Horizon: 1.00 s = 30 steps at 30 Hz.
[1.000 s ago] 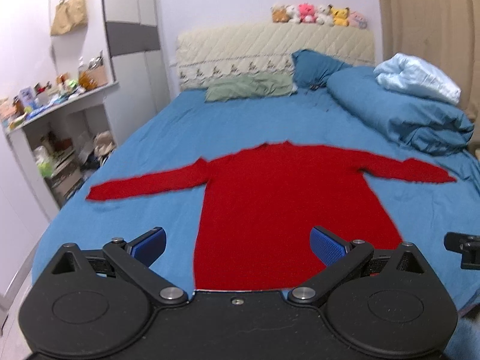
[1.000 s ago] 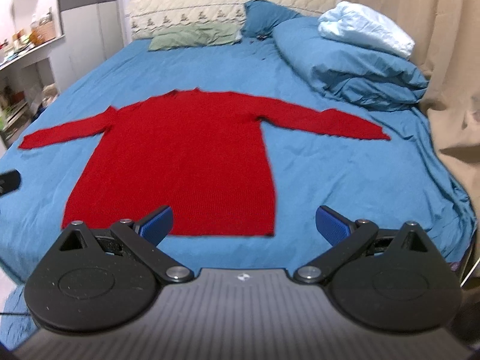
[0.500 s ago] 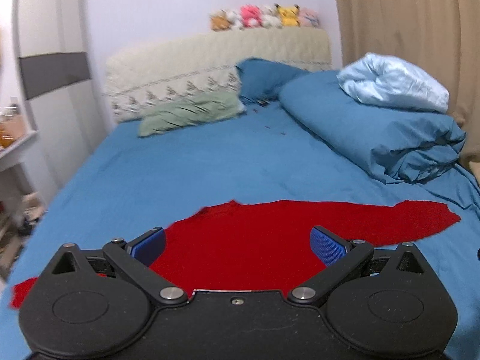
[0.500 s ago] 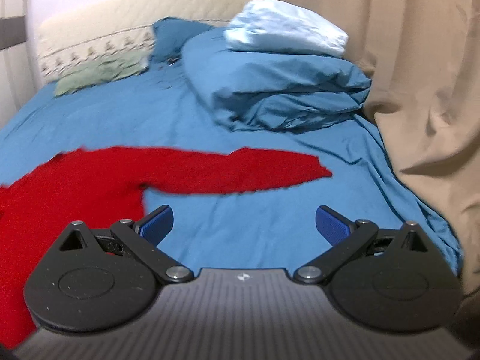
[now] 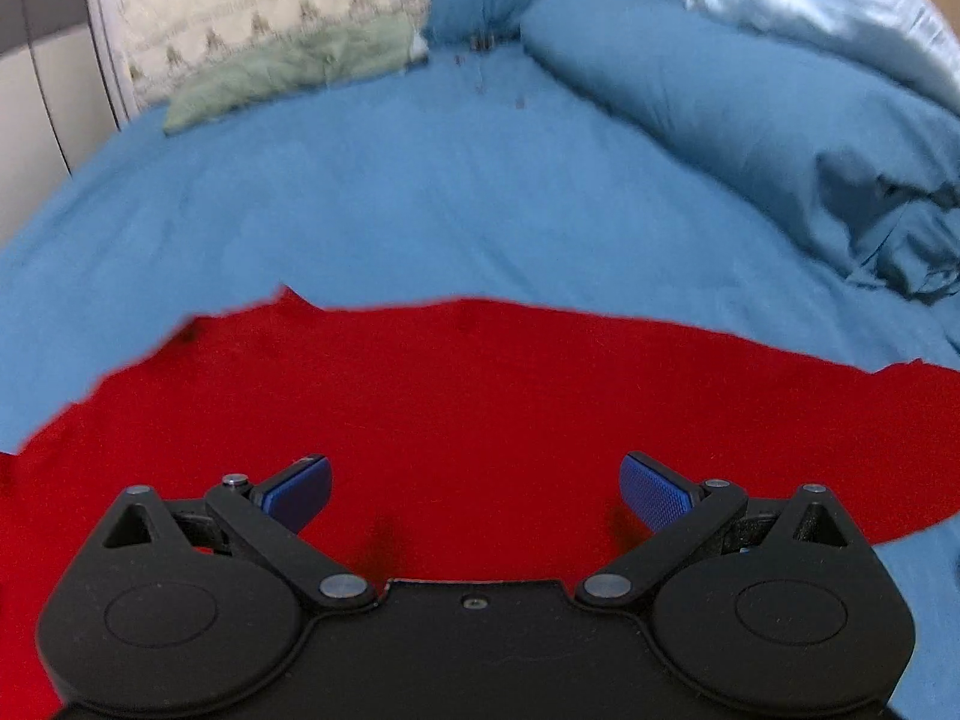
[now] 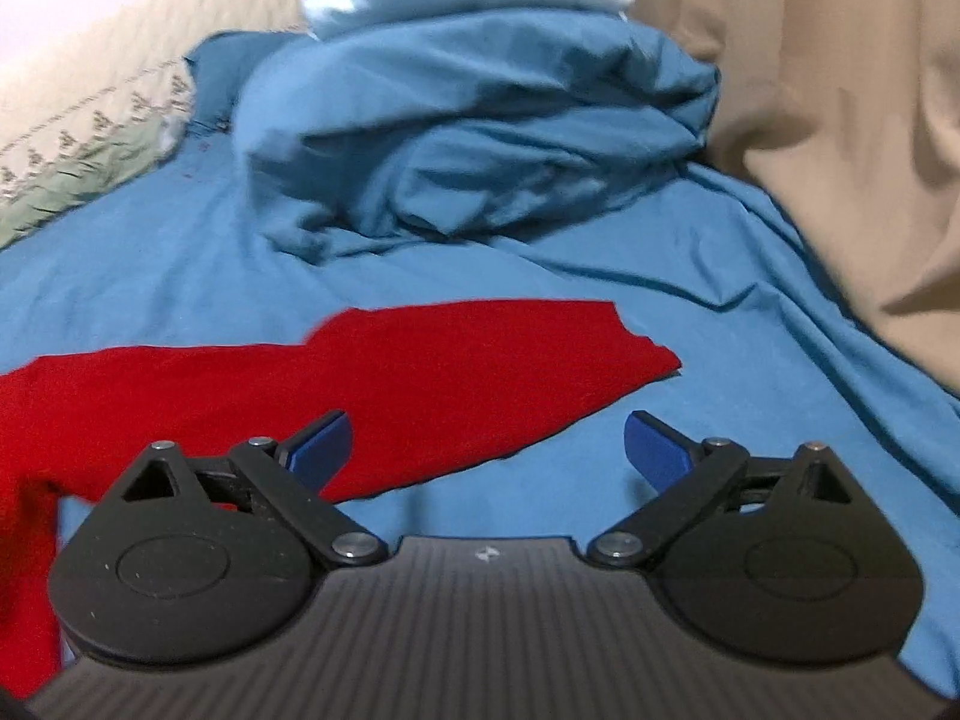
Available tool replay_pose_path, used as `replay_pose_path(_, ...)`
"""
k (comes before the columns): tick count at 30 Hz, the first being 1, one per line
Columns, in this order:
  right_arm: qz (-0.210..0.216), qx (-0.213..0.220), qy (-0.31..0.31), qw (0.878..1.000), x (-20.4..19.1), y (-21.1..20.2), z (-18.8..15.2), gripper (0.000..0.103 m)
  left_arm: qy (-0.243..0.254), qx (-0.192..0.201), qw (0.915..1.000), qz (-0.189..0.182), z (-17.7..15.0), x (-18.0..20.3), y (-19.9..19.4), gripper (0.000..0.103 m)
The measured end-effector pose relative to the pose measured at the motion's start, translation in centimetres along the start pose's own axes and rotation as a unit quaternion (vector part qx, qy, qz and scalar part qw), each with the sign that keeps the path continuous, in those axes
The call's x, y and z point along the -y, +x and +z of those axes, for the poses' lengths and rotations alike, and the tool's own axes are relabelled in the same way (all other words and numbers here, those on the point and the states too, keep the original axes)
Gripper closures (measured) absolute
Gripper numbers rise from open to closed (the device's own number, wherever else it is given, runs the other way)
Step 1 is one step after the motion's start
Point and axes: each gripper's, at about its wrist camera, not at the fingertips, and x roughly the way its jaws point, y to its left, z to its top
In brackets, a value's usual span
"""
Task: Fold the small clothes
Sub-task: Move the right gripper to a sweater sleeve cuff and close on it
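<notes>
A red long-sleeved sweater [image 5: 456, 396] lies flat on the blue bed sheet [image 5: 420, 192]. My left gripper [image 5: 474, 489] is open and empty, low over the sweater's upper body near the neckline. In the right wrist view the sweater's right sleeve [image 6: 420, 384] stretches out to the right, its cuff end on the sheet. My right gripper [image 6: 487, 447] is open and empty, just above the sleeve's lower edge near the cuff, its left pad over red cloth and its right pad over blue sheet.
A rumpled blue duvet [image 6: 480, 126] with a light blue blanket [image 5: 828, 6] on top lies at the far right of the bed. A green pillow [image 5: 288, 72] and a quilted headboard [image 5: 270, 0] are at the back. A beige curtain [image 6: 840, 120] hangs on the right.
Both grippers have moved forward and down toward the sweater, the left over its upper body, the right over the right sleeve near the cuff. Both stayed open.
</notes>
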Motion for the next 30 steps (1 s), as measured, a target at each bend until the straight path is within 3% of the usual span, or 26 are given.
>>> replay_pose_path(3,-0.018,-0.024,0.018,0.999,1.7,3.2,0.3,0.000,-0.007,-0.046,0.9989,-0.010,1.0,1.4,3.0,0.000)
replay_pose_path(5,-0.022,-0.047,0.030,0.998,2.7,5.2,0.5,0.012,0.002,-0.062,0.9981,-0.005,1.5,2.6,4.3,0.000)
replay_pose_path(7,-0.022,-0.063,0.035,0.997,3.4,6.8,0.8,0.017,0.016,-0.076,0.9969,0.001,1.9,3.5,5.3,0.000)
replay_pose_path(11,-0.024,-0.062,0.033,0.997,3.9,8.6,1.4,0.020,0.025,-0.121,0.9923,0.003,2.2,4.0,8.1,0.000)
replay_pose_path(13,-0.025,-0.062,0.031,0.997,3.8,9.0,1.6,0.025,0.014,-0.125,0.9920,-0.003,2.2,3.5,8.3,0.000)
replay_pose_path(16,-0.024,-0.063,0.024,0.997,3.5,9.0,2.0,0.040,0.021,-0.134,0.9907,-0.003,2.5,3.5,8.5,0.000)
replay_pose_path(20,-0.026,-0.077,0.014,0.997,2.7,8.8,3.1,0.080,0.025,-0.149,0.9884,-0.008,3.0,3.7,8.6,0.000)
replay_pose_path(23,-0.017,-0.082,0.020,0.996,2.0,7.7,4.7,0.080,0.020,-0.172,0.9846,-0.025,3.9,2.9,8.6,0.000)
replay_pose_path(25,-0.002,-0.070,0.024,0.997,0.9,5.9,6.5,0.081,0.003,-0.173,0.9833,-0.058,4.6,1.3,7.6,0.000)
replay_pose_path(27,0.029,-0.050,0.032,0.998,-0.8,3.5,8.5,0.081,-0.009,-0.151,0.9853,-0.078,5.3,-1.2,5.7,0.000)
replay_pose_path(30,0.101,-0.018,0.048,0.994,-5.1,-0.6,11.8,0.081,-0.023,-0.109,0.9914,-0.069,6.1,-6.3,1.8,0.000)
